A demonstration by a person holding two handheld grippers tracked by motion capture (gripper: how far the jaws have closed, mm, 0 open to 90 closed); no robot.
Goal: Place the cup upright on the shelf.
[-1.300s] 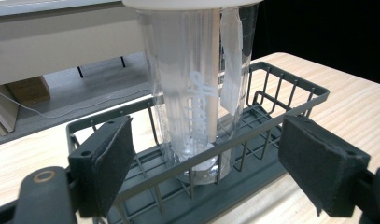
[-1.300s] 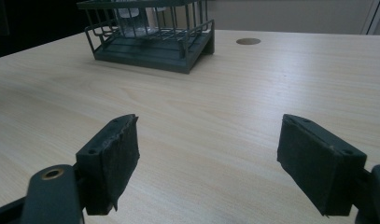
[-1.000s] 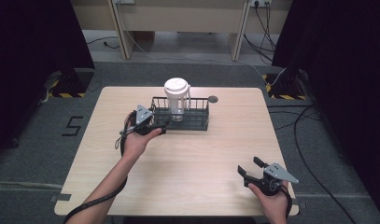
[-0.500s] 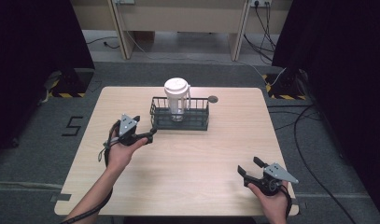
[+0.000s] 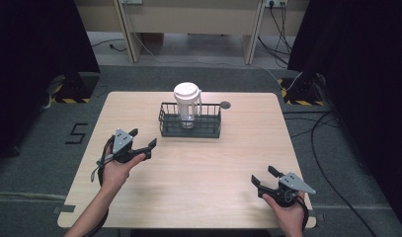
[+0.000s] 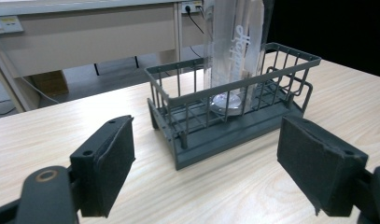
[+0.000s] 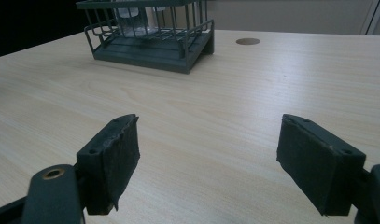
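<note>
Pulled back from the wire basket [image 5: 190, 120], left claw [image 5: 141, 139] wide open, empty; risks nudging tumbler [image 5: 187, 102] ahead on careless return.

Your left gripper [image 5: 142, 140] has bare wood between its wide-apart jaws and the wire basket [image 5: 190, 126], so you can go straight in at the near short end, but the barred walls block any sideways entry lower down. The clear cup [image 5: 187, 101] stands upright in the basket's middle and rises well above the rim, leaving room at either end of it. Your right gripper [image 5: 264, 178], jaws spread, faces open table [image 5: 213, 168] up to the basket.
</note>
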